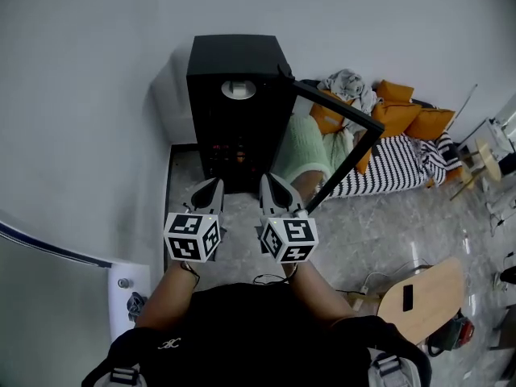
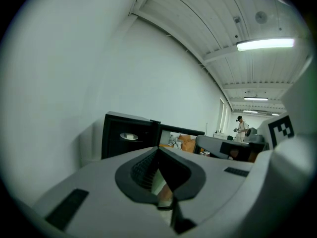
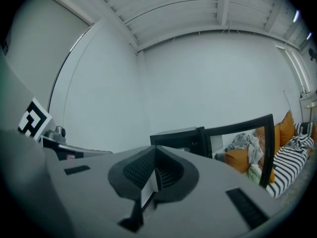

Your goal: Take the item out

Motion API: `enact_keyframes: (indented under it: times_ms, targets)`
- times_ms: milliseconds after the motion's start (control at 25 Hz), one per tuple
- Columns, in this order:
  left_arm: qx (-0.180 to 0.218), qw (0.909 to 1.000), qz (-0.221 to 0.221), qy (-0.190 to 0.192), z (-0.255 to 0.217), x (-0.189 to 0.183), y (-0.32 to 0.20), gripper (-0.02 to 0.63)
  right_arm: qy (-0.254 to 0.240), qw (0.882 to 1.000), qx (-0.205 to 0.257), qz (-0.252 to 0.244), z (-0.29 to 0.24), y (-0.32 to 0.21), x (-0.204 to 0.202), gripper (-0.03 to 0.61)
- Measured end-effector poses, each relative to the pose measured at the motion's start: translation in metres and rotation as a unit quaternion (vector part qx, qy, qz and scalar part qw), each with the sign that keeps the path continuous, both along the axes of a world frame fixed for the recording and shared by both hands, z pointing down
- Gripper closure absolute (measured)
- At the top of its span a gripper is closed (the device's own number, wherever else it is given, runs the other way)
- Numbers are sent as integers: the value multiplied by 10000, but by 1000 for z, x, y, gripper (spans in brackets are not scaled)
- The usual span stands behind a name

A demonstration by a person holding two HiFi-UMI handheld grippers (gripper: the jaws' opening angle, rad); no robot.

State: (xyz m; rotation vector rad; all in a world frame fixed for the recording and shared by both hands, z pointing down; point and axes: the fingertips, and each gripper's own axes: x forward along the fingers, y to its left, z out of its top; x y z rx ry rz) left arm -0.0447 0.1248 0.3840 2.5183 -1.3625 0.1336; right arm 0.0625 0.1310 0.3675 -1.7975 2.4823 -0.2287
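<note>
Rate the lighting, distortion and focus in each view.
Head view: soft even light, sharp, though the black cabinet stays dark inside. Left gripper view: fisheye with black corners, ceiling light strip blown out, foreground soft. Right gripper view: same fisheye bend, no glare, foreground soft.

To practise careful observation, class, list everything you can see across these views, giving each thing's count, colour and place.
black box-shaped cabinet: one, black, against the white wall, ahead of both grippers.
black-framed glass door: one, swung open to the cabinet's right.
white round dish: one, white, high inside the cabinet.
orange fabric cushions: several, orange, by the wall at right.
black-and-white striped mattress: one, on the floor at right.
pale green blanket: one, green, seen through the door.
round wooden tabletop: one, light wood, lower right.
left gripper: one, grey, jaws shut, empty.
right gripper: one, grey, jaws shut, empty.
</note>
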Motion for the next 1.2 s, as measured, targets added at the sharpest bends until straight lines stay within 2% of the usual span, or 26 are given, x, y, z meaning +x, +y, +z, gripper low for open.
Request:
enact_keyframes:
  times_ms: [320, 640, 1200]
  targets:
    - [-154, 9999, 28, 36, 14, -18, -2, 604, -46, 9997, -160, 187, 16, 7, -5, 571]
    - [-170, 9999, 5, -22, 25, -22, -14, 604, -69, 9998, -86, 135, 21, -13, -10, 571]
    - [32, 9995, -82, -289, 20, -9, -123, 604, -86, 9999, 145, -11, 9, -137, 0, 571]
